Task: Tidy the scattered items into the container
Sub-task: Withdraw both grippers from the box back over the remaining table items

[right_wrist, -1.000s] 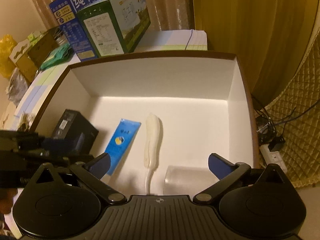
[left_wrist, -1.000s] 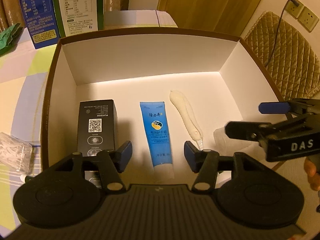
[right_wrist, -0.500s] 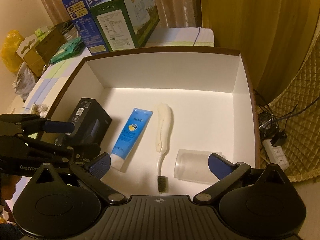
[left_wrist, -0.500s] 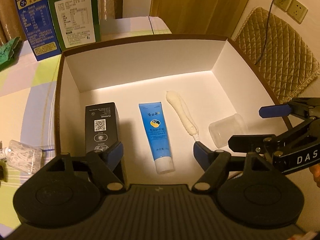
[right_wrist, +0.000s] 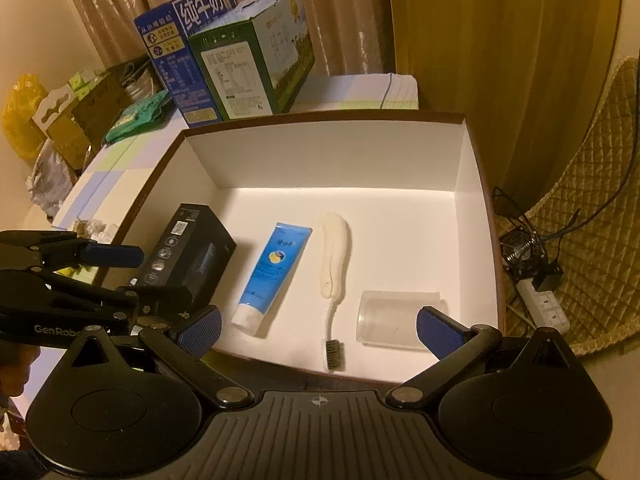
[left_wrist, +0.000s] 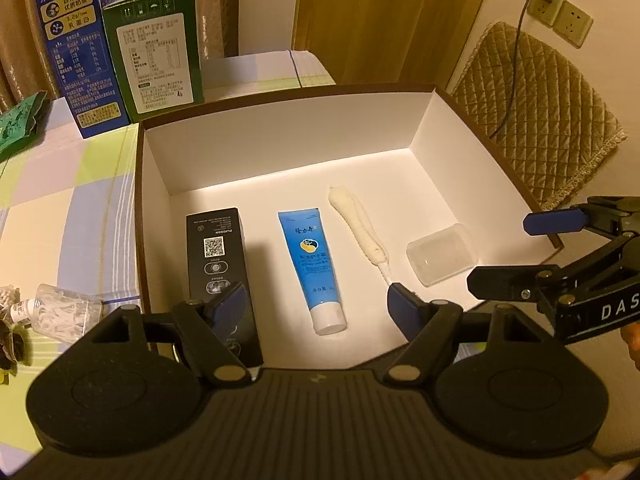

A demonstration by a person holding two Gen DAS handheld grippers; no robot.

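Both claws, left claw (left_wrist: 316, 305) and right claw (right_wrist: 318, 327), hovering spread, gripping nothing; black carton (left_wrist: 219, 256), hand-cream tube (left_wrist: 311, 264), bottle brush (left_wrist: 360, 224), clear cup (left_wrist: 442, 257) lying in box (left_wrist: 280, 142).

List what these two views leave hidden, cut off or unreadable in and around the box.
- Black carton: its near end is hidden behind the left hand-held gripper in the left wrist view.
- Brush: the bristle tip is covered by a fingertip there; the right wrist view shows it.
- Blue tube: print too small to read.
- Bottle outside the box: contents unclear, and hidden in the right wrist view.
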